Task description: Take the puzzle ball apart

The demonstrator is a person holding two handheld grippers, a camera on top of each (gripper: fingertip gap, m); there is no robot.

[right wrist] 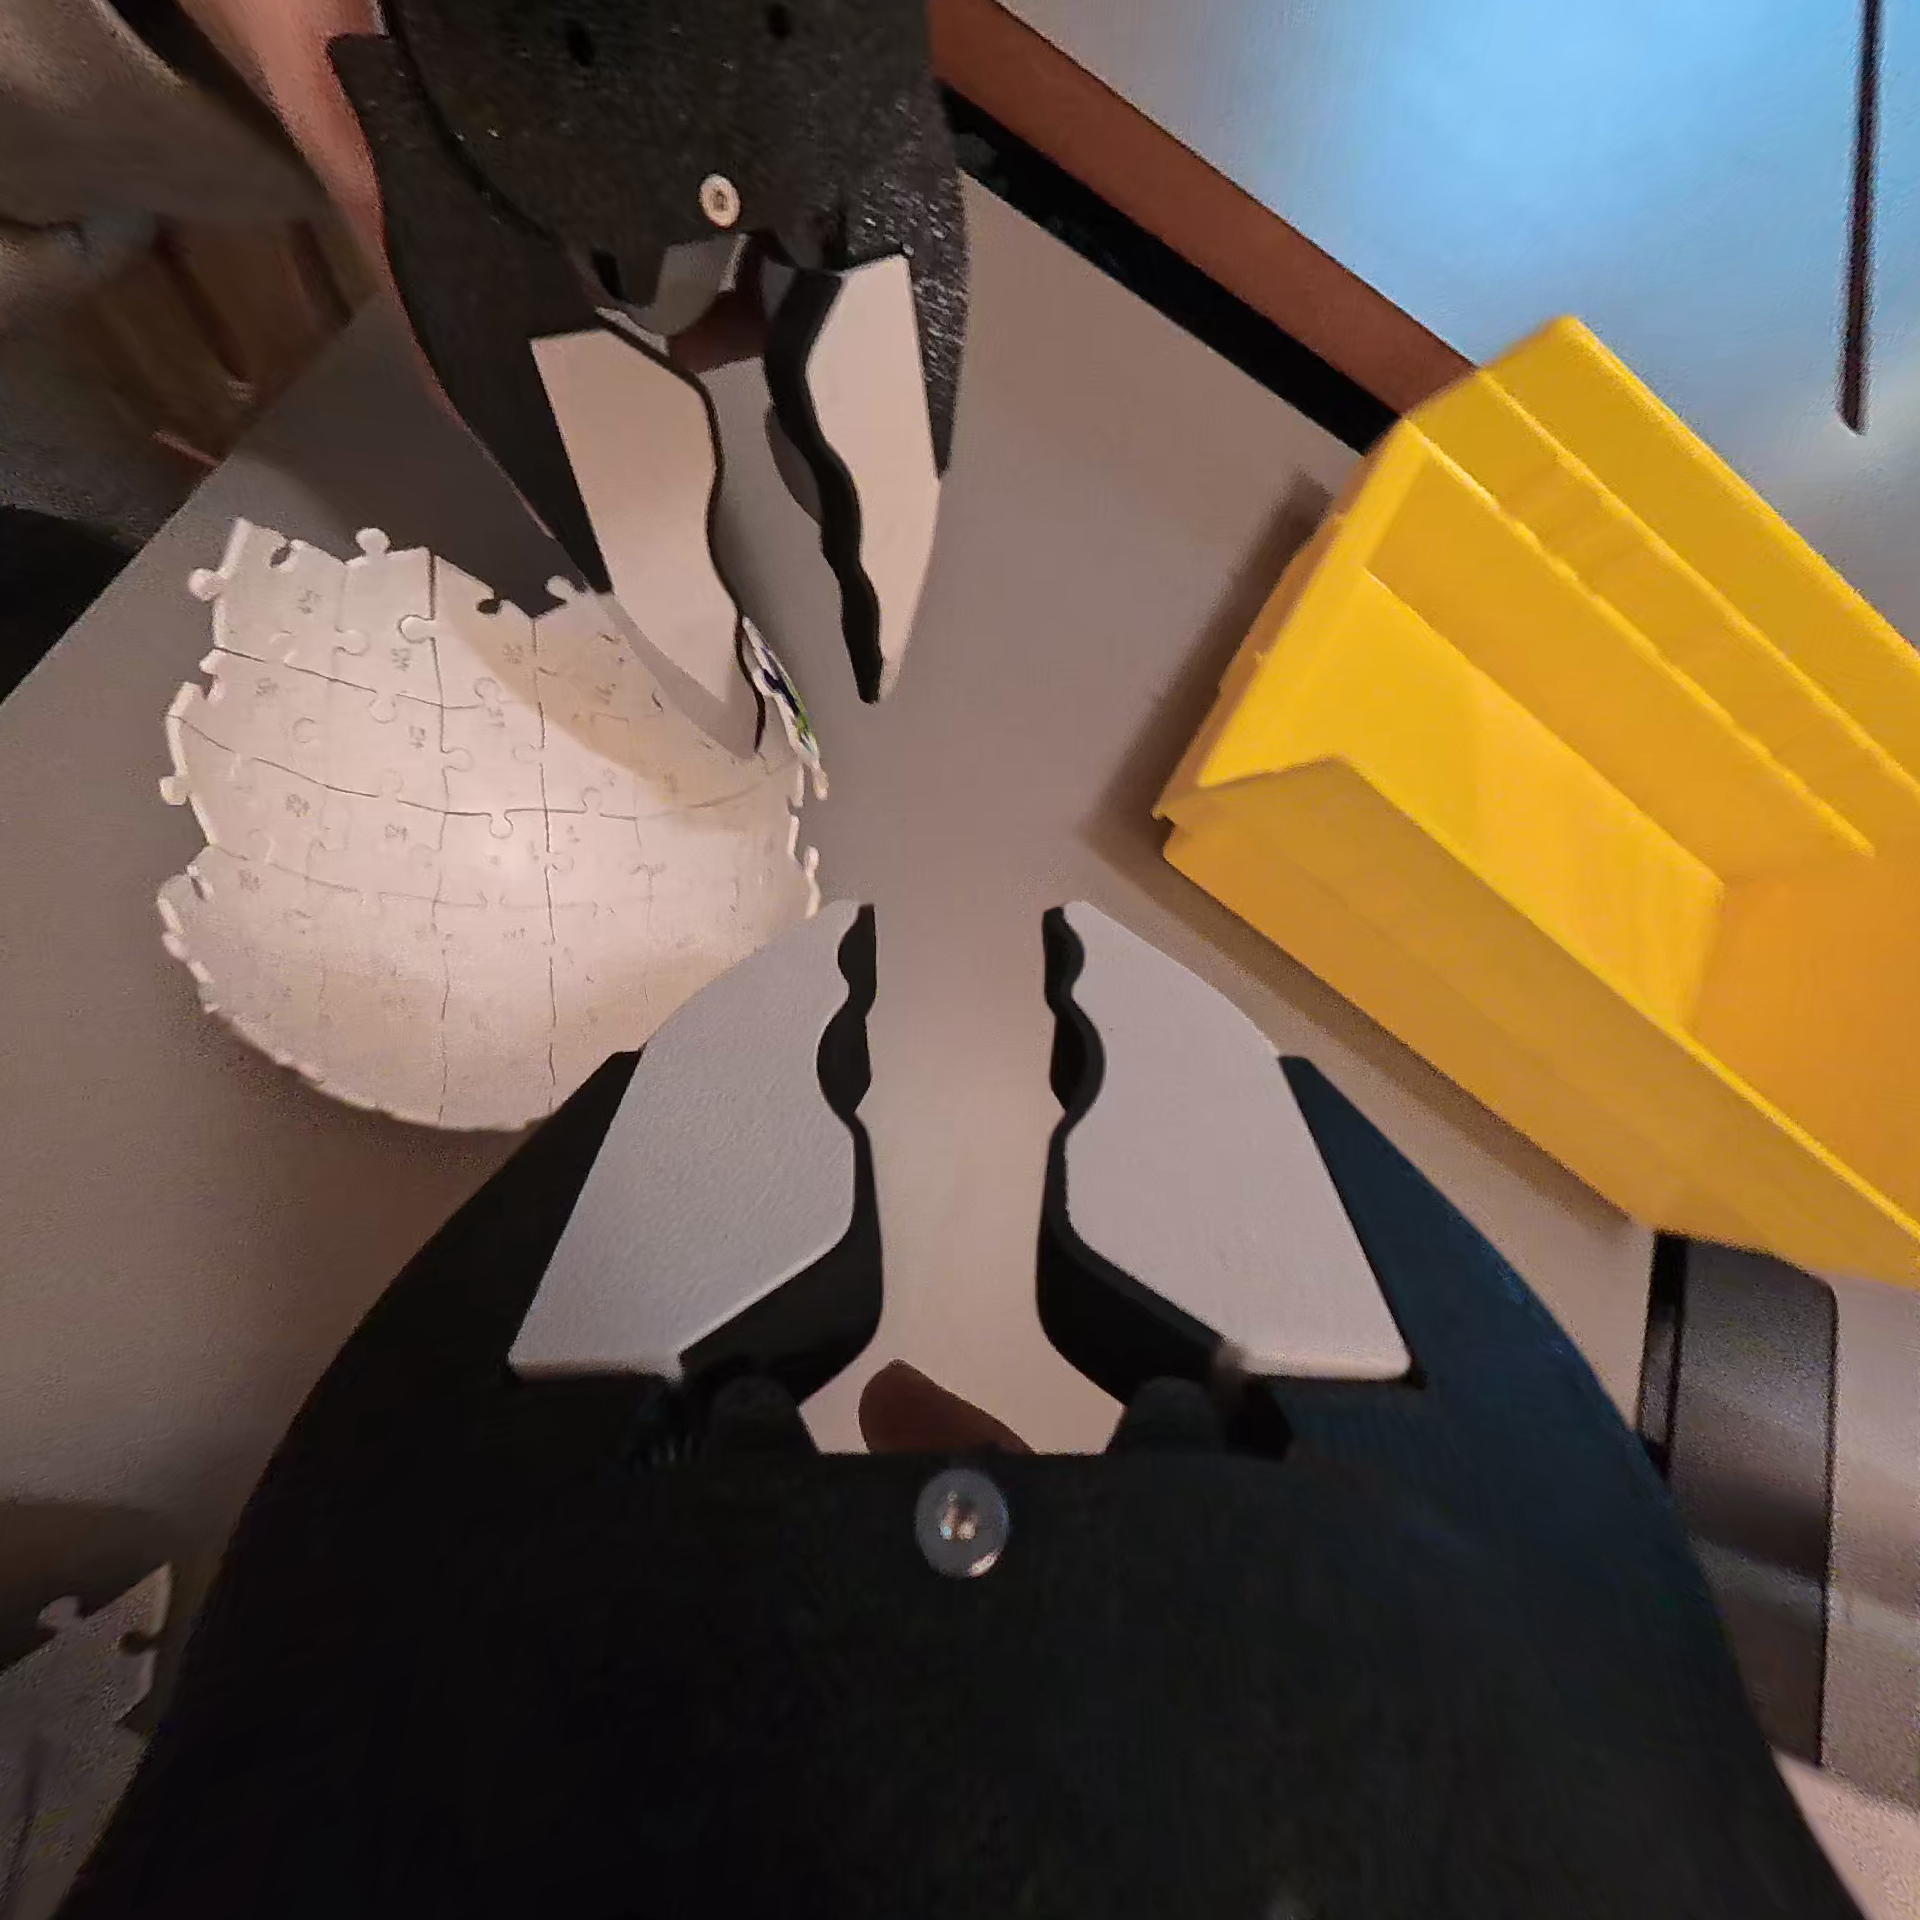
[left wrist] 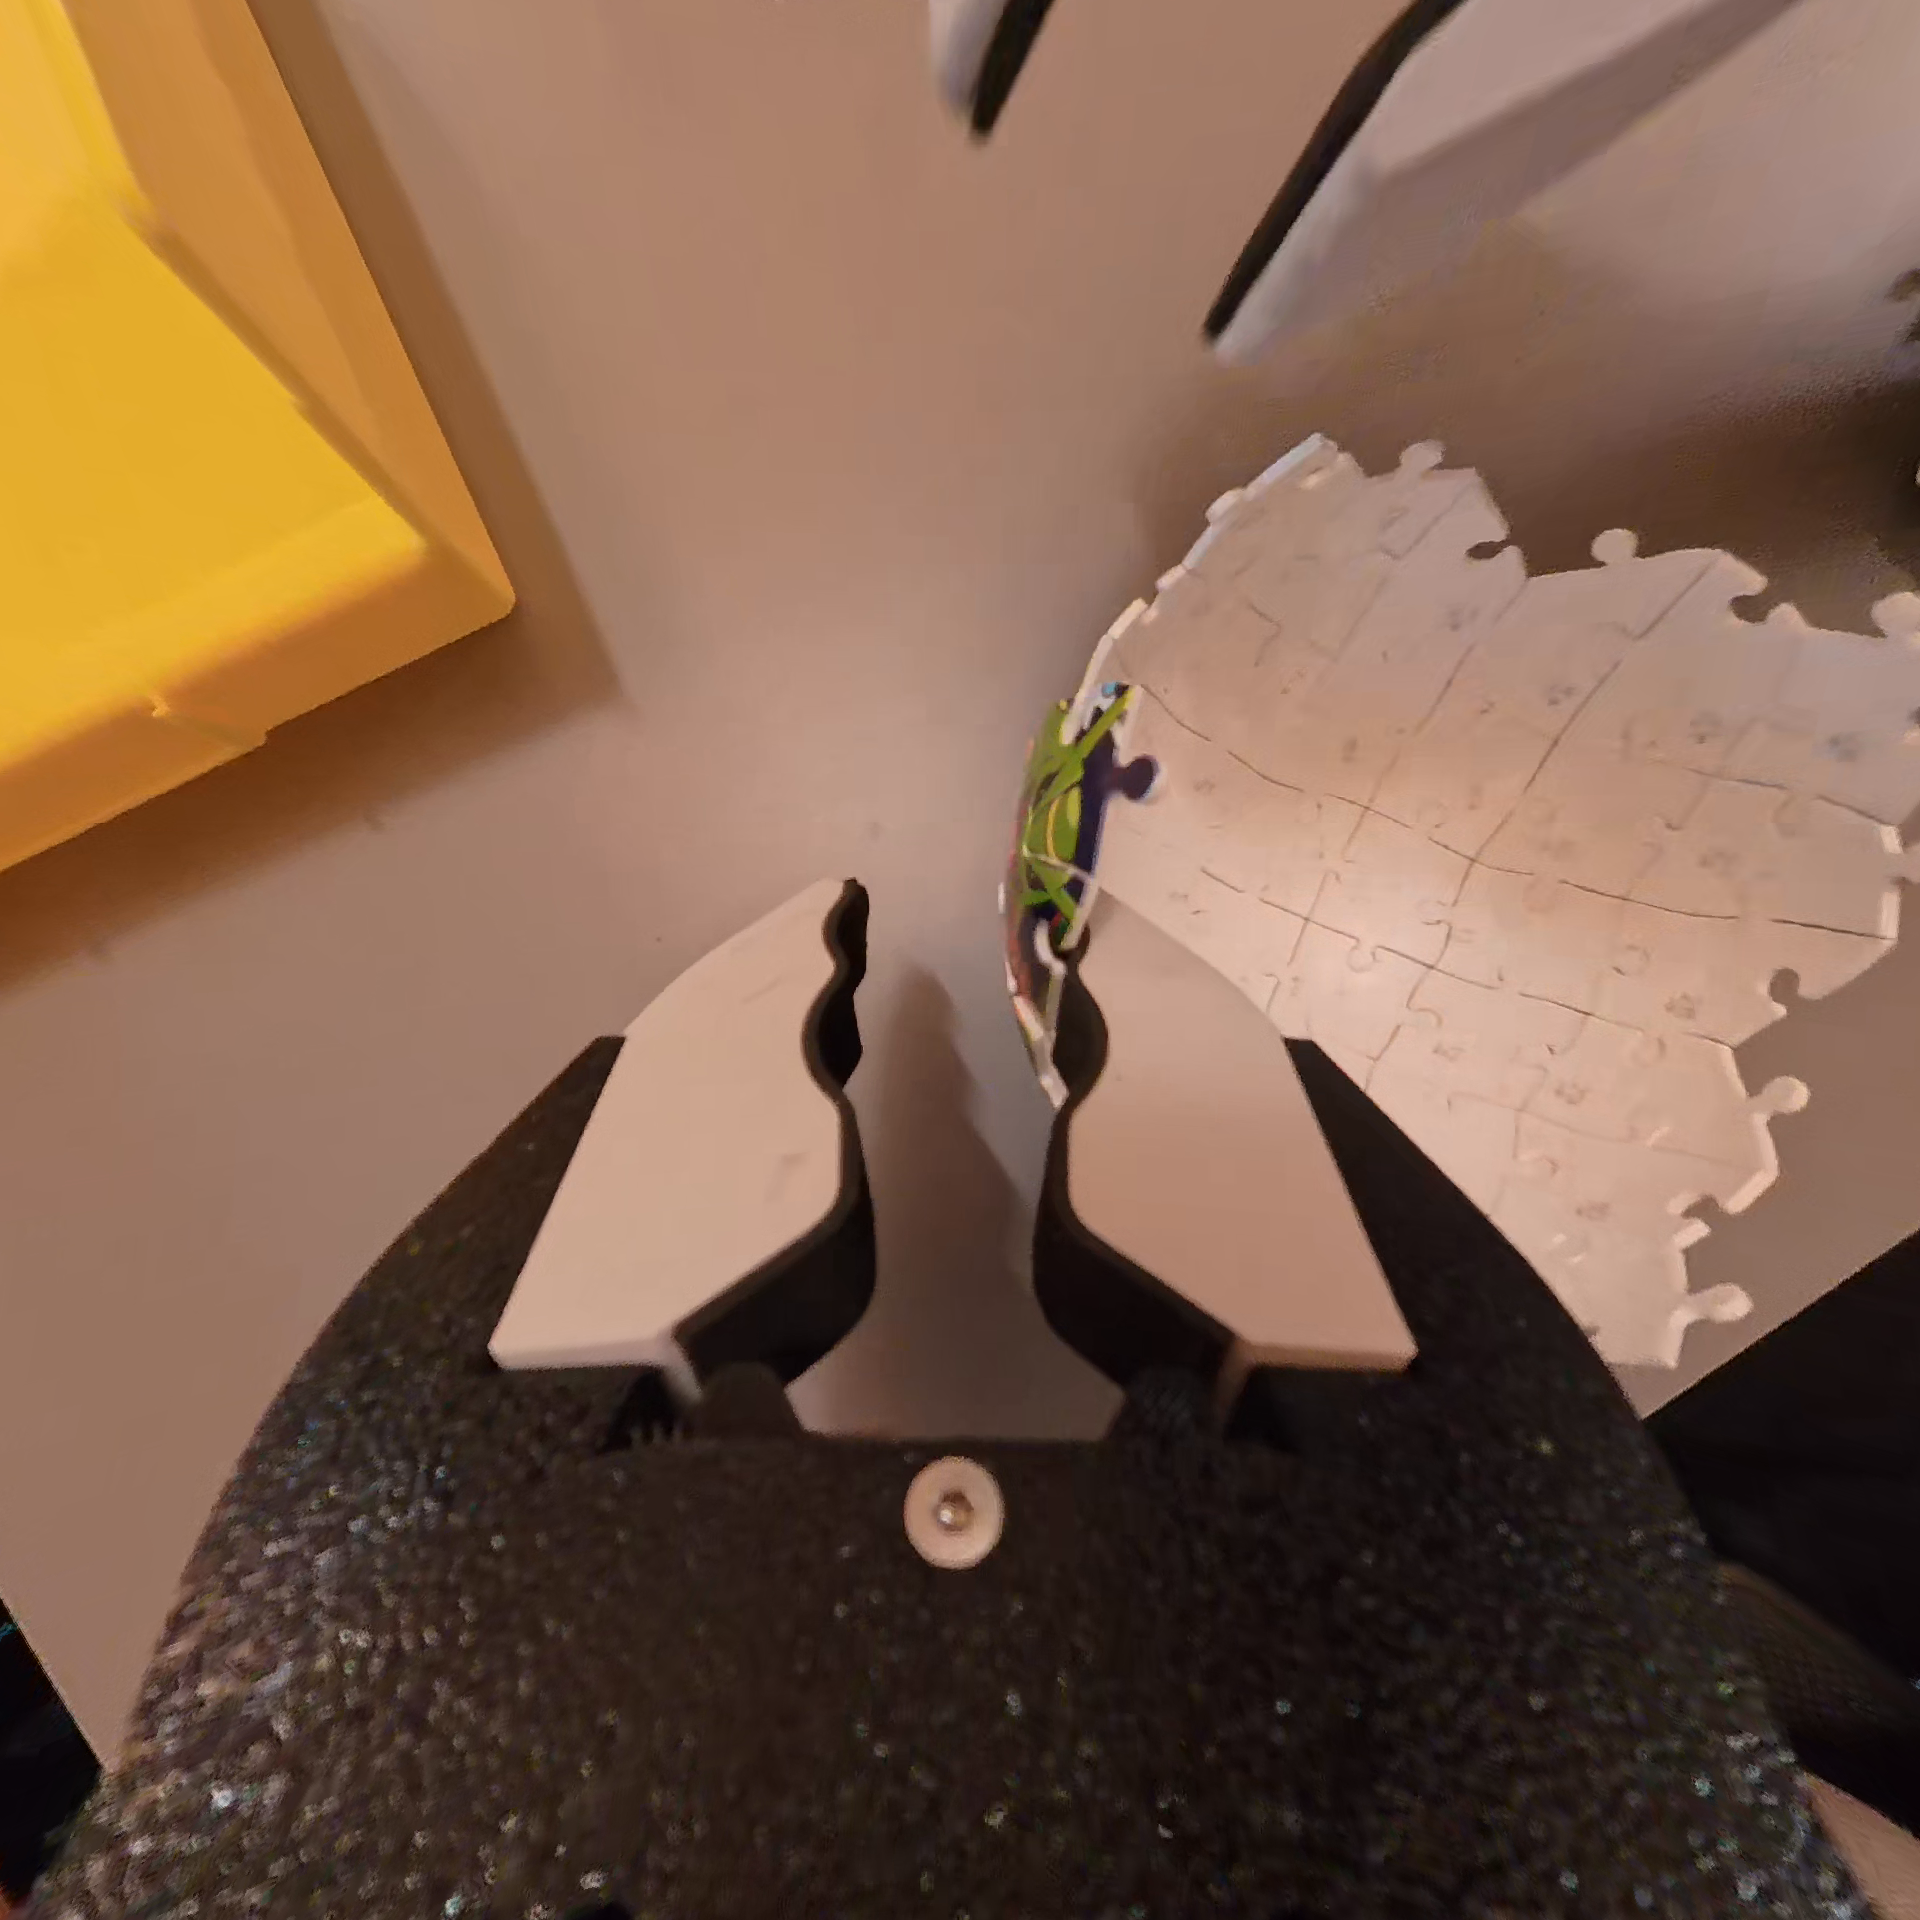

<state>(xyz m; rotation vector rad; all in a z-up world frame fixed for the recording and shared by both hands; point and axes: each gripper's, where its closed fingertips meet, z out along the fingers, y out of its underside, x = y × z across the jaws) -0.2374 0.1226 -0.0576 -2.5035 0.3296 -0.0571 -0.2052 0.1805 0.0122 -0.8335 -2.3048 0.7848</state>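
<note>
The puzzle ball is down to a half shell (left wrist: 1507,883), white inside, with a green and blue printed outside showing at its rim (left wrist: 1055,821). It lies open side up on the grey table. My left gripper (left wrist: 961,935) is open; its right finger reaches inside the shell, and the rim stands between the jaws against that finger. In the right wrist view the shell (right wrist: 436,831) lies left of my right gripper (right wrist: 958,914), which is open and empty above bare table. The left gripper (right wrist: 810,717) comes in from the top there. The right gripper's fingers (left wrist: 1351,208) show at the top of the left wrist view.
A yellow bin (left wrist: 208,468) stands on the table left of the left gripper; it shows at the right in the right wrist view (right wrist: 1507,831). A loose white puzzle fragment (right wrist: 83,1683) lies at the bottom left. The table's brown edge (right wrist: 1195,187) runs behind the bin. About 10 centimeters separates my left fingertips from my right.
</note>
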